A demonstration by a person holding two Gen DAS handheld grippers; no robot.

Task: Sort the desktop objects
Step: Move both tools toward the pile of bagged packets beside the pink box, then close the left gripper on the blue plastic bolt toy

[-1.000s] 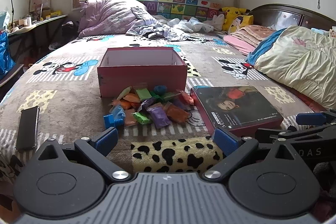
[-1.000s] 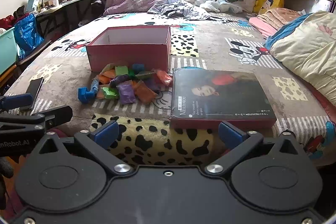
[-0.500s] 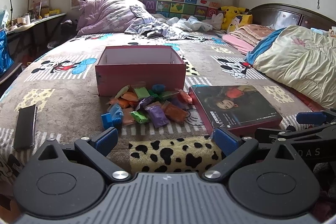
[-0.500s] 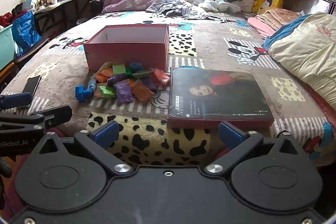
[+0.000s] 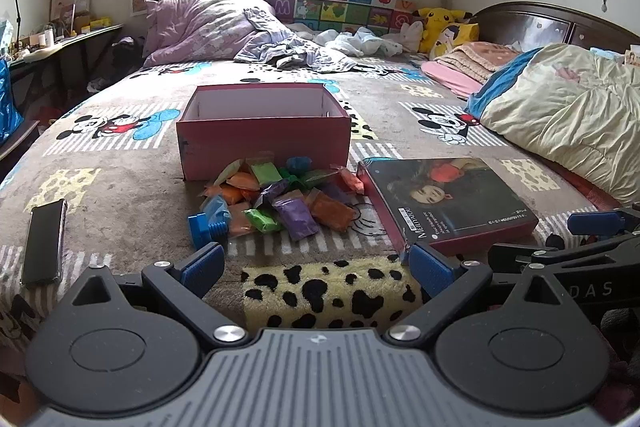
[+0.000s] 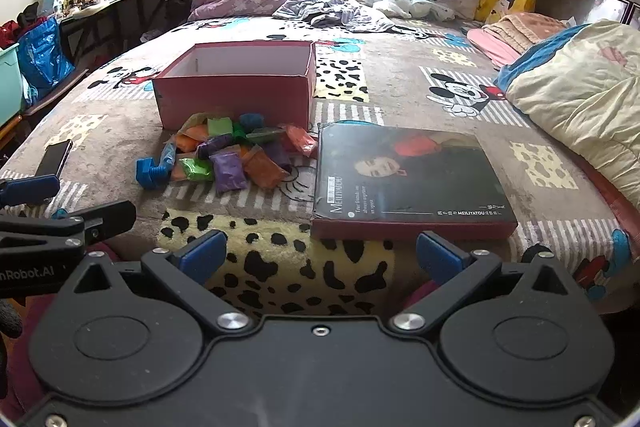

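An open red box (image 5: pixel 262 131) (image 6: pixel 236 87) stands on the bed. In front of it lies a pile of several coloured packets (image 5: pixel 280 199) (image 6: pixel 236 155) with a blue toy bolt (image 5: pixel 206 227) (image 6: pixel 150 171) at its left. The box lid (image 5: pixel 444 203) (image 6: pixel 404 179), with a portrait on it, lies right of the pile. My left gripper (image 5: pixel 316 265) is open and empty at the bed's near edge, short of the pile. My right gripper (image 6: pixel 320 255) is open and empty, just before the lid's near edge.
A black phone (image 5: pixel 42 243) (image 6: pixel 54 159) lies on the bed at the left. A cream quilt (image 5: pixel 568 119) and folded blankets fill the right side. Pillows, clothes and a Pikachu toy (image 5: pixel 448 27) lie at the back. A desk (image 6: pixel 116 7) stands left of the bed.
Both grippers have moved slightly forward and up; the box, packets and lid sit a little lower and nearer in both views. Nothing on the bed has moved.
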